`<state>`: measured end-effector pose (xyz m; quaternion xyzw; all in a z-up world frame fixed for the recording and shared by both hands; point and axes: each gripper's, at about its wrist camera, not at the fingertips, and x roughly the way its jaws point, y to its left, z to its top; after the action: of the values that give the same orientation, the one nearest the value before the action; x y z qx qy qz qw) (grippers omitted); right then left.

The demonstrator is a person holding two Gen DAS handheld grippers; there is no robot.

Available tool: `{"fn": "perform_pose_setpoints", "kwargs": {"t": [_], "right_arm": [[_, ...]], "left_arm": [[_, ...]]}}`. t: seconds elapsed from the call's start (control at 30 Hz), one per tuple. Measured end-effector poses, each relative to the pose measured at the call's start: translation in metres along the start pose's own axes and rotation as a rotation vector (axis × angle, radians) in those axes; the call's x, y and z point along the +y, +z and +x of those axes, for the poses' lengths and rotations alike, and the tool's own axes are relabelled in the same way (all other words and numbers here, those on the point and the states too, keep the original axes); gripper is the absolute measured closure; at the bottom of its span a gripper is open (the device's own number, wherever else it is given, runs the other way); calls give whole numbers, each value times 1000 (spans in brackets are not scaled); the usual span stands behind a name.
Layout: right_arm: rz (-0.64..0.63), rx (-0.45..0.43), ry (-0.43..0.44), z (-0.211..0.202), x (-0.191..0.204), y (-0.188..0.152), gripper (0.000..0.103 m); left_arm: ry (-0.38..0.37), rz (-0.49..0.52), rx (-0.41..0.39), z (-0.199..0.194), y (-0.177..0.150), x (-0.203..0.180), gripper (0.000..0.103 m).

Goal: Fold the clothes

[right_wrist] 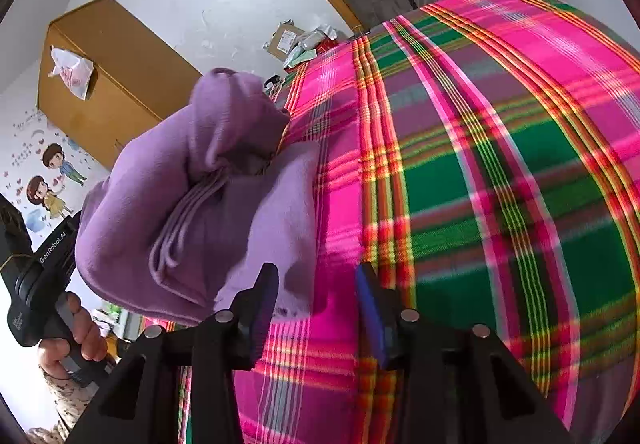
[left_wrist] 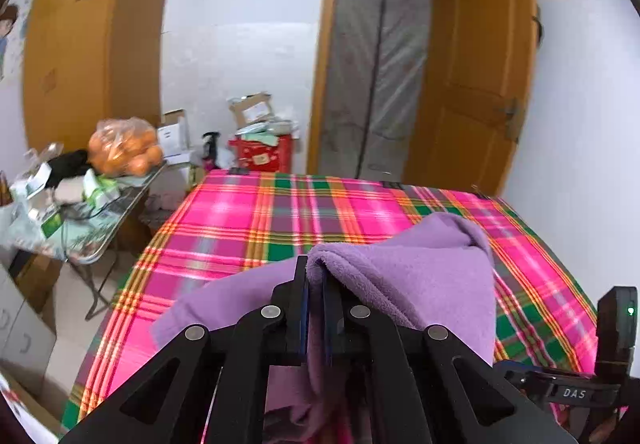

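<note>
Left gripper (left_wrist: pixel 316 284) clamped on one purple fleece garment (left_wrist: pixel 420 268), lifted above plaid bedspread (left_wrist: pixel 248 219). Right gripper (right_wrist: pixel 318 308) jaws apart, holding nothing, over bedspread beside garment's lower edge. One garment, two grippers.

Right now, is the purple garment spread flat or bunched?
Bunched: the purple garment hangs in folds from the shut left tool, lifted above the plaid bedspread.
</note>
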<state>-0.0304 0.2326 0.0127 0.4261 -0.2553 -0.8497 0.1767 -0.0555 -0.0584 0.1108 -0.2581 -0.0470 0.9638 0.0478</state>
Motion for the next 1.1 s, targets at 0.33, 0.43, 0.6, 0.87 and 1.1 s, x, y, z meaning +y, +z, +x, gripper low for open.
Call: {"fn": "perform_pose_setpoints", "kwargs": {"t": [0.33, 0.43, 0.6, 0.87, 1.1], "right_arm": [[-172, 20, 117, 11, 61, -4, 59], [-249, 43, 135, 20, 86, -9, 58], [-337, 61, 109, 44, 121, -19, 54], [-476, 105, 55, 61, 147, -46, 48], [-491, 91, -2, 69, 152, -49, 48]], "left_arm": [[55, -78, 22, 5, -15, 36, 98], [62, -90, 27, 7, -17, 44, 97], [71, -119, 40, 10, -21, 55, 97], [86, -191, 81, 20, -33, 81, 97], [77, -218, 96, 24, -39, 89, 97]]}}
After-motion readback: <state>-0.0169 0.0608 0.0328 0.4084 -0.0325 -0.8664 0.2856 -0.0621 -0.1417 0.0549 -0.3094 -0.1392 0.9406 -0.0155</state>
